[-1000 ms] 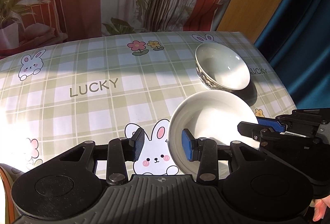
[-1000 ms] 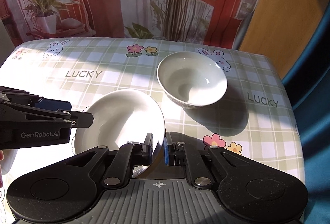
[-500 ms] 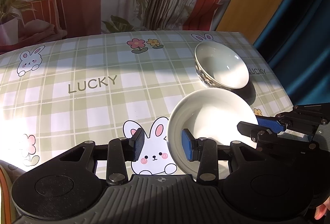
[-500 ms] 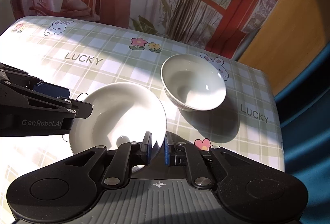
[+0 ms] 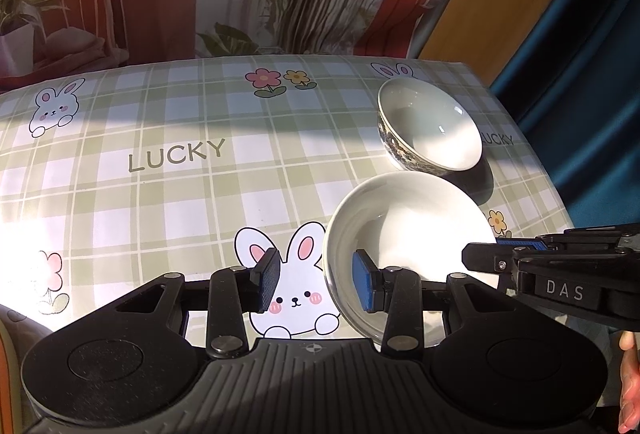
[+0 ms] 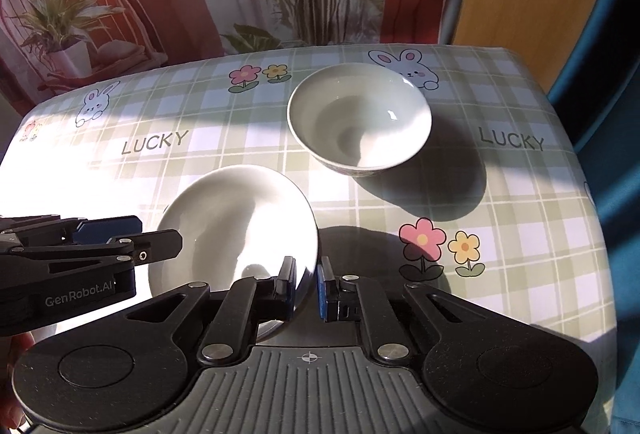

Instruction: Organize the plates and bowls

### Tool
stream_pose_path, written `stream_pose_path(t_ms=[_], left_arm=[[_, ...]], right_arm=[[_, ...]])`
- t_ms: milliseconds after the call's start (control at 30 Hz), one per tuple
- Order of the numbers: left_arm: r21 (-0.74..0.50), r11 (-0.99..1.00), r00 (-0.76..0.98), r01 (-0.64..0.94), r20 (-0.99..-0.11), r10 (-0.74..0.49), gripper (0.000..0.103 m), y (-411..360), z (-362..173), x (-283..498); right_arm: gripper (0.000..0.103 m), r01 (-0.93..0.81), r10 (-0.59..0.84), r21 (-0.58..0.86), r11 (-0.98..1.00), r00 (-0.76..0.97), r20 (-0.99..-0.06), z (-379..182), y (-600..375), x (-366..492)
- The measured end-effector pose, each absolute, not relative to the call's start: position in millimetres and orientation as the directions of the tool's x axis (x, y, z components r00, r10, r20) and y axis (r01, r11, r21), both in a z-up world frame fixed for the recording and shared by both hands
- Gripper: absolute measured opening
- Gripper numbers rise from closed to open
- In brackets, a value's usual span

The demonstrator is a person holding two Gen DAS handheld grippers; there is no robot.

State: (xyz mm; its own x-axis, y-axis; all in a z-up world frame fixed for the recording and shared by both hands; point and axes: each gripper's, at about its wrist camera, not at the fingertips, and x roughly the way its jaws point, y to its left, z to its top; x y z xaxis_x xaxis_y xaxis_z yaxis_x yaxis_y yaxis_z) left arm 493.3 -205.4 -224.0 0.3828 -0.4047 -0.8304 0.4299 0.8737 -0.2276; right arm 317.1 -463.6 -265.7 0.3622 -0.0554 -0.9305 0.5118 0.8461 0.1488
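Observation:
A white plate (image 5: 412,234) (image 6: 236,222) sits tilted at the near side of the checked tablecloth, its right edge lifted over a dark shadow. My right gripper (image 6: 306,288) is shut on that right rim, and it also shows in the left wrist view (image 5: 500,254). My left gripper (image 5: 316,284) stands open with the plate's left rim between its blue pads, which do not press it. A white bowl (image 5: 430,130) (image 6: 360,122) with a patterned outside stands upright just behind the plate, apart from both grippers.
The table (image 5: 160,174) carries a green plaid cloth with bunnies and "LUCKY" print, bare to the left. Its right edge drops off beside a blue curtain (image 5: 580,94). A printed backdrop hangs behind. A person's fingers (image 5: 630,374) show at the right edge.
The right gripper has rolled and shifted slightly with the plate still in its grip. The left gripper and the bowl have stayed where they were.

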Motion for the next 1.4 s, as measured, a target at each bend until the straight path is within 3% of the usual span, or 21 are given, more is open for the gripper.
stream_pose_path(t_ms=[200, 700, 1400], left_arm=[[-0.232, 0.868, 0.388, 0.439, -0.822, -0.416, 0.042, -208, -215, 494], [-0.278, 0.836, 0.391, 0.473, -0.784, -0.482, 0.042, -231, -181, 532], [-0.245, 0.808, 0.304, 0.535, -0.837, -0.455, 0.041, -316, -228, 597]], right_arm=[[0.017, 0.536, -0.054, 0.177, 0.826, 0.387, -0.920, -259, -472, 311], [0.018, 0.614, -0.113, 0.228, 0.756, 0.465, -0.878, -245, -540, 289], [0.021, 0.682, -0.052, 0.344, 0.645, 0.489, -0.871, -306, -597, 326]])
